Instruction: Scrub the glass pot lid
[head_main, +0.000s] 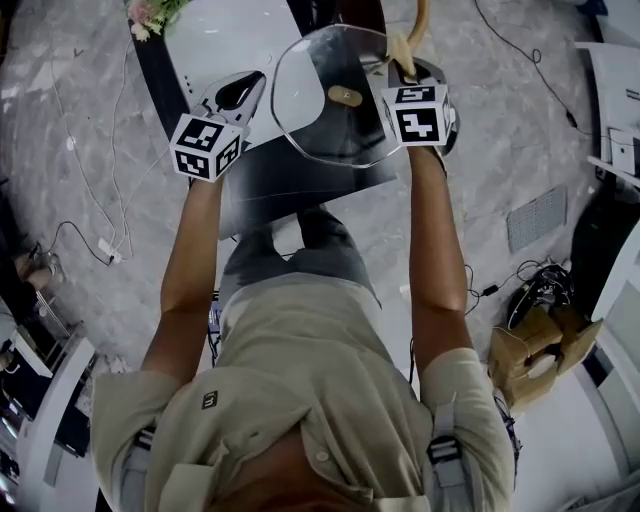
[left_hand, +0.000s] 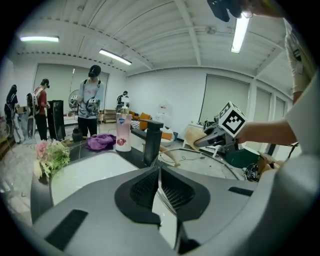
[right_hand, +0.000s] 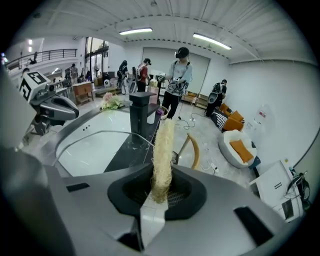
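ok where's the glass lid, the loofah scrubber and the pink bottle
clear round glass pot lid (head_main: 318, 125): head view, glass below its knob
tan fibrous loofah scrubber (right_hand: 163, 150): right gripper view, middle of the strip
pink-and-white plastic bottle (left_hand: 123, 131): left gripper view, its body

Big open hall rigged as a data-collection lab, not a real kitchen. Ribbed white ceiling with strip lights (left_hand: 115, 56), and a polished stone floor (head_main: 480, 130) strewn with loose cables (head_main: 110, 248). Mock counter with a white sink basin (right_hand: 95, 147) stands mid-room. Other people (right_hand: 178, 75) stand around in head rigs. Orange lounge seats (right_hand: 243, 150) and an open cardboard box (head_main: 535, 350) sit off to the side.
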